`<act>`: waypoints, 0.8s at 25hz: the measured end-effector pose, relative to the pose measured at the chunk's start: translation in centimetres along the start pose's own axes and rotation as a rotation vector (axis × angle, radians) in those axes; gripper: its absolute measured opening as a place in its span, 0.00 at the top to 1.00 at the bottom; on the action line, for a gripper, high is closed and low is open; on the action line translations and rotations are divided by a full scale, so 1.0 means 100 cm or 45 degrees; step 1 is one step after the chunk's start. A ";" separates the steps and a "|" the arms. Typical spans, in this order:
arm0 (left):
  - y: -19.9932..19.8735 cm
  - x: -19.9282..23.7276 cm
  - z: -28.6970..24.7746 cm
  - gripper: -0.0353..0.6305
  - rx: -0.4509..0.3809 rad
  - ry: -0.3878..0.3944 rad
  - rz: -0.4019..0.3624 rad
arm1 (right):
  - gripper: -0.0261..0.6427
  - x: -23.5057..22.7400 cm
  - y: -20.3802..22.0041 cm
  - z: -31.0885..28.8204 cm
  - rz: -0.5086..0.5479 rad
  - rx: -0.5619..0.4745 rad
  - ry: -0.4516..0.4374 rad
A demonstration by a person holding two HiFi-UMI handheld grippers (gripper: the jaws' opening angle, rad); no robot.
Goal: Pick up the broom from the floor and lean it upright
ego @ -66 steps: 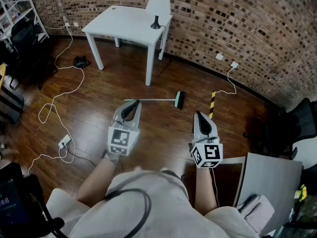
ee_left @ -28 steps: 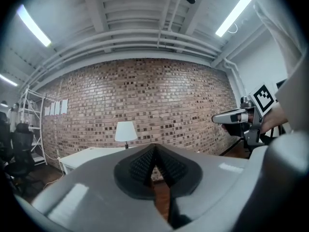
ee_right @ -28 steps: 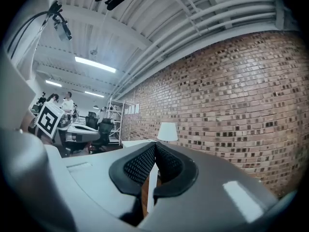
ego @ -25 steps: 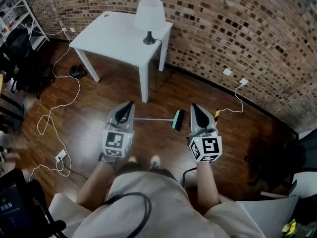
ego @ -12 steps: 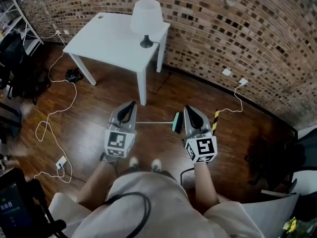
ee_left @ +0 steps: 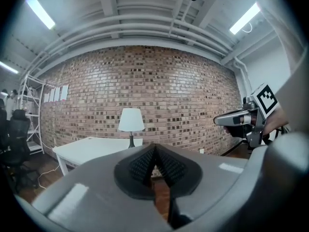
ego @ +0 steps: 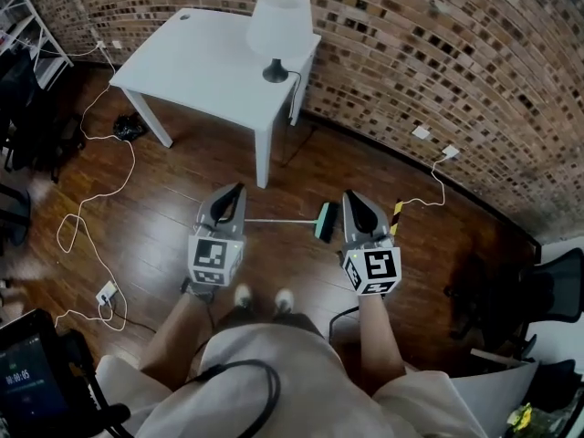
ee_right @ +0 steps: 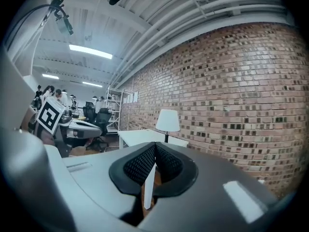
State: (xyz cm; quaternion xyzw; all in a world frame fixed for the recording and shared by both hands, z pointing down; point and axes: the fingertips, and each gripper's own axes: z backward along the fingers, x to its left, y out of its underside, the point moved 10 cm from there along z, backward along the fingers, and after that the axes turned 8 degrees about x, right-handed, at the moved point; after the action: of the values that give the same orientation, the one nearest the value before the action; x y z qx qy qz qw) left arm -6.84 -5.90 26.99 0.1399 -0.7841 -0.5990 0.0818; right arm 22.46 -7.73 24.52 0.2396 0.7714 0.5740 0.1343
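Broom lay flat on the wooden floor, not yet lifted. Its thin handle ran crosswise and its green head sat at the right end. In the head view it lay between the two grippers, just ahead of the person's shoes.

Left gripper was clenched, with its ribbed pads meeting at the tips and nothing between them. Right gripper was likewise clenched and empty. Both were held nearly level and pointed towards the brick wall. Neither gripped the broom.

A white table stood against the wall beyond the broom. A white-shaded lamp stood on the table's far edge. White cables trailed over the floor to the left. A yellow-and-black striped strip lay just right of the right gripper.
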 end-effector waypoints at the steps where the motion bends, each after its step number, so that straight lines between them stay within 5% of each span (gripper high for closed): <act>1: 0.002 0.004 -0.003 0.94 0.002 0.000 0.005 | 0.94 -0.001 0.002 -0.007 0.003 0.009 -0.005; 12: 0.037 0.050 -0.031 0.94 0.038 -0.092 0.071 | 0.94 0.003 0.030 -0.098 0.060 0.091 -0.190; 20: 0.097 0.088 -0.030 0.94 0.098 -0.159 0.157 | 0.92 0.045 0.081 -0.187 0.120 0.159 -0.372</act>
State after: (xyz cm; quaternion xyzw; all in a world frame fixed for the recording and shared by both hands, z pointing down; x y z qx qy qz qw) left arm -15.49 -9.06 36.83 0.0569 -0.8172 -0.5699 0.0641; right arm 11.39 -18.91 38.19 0.3643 0.7658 0.4895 0.2029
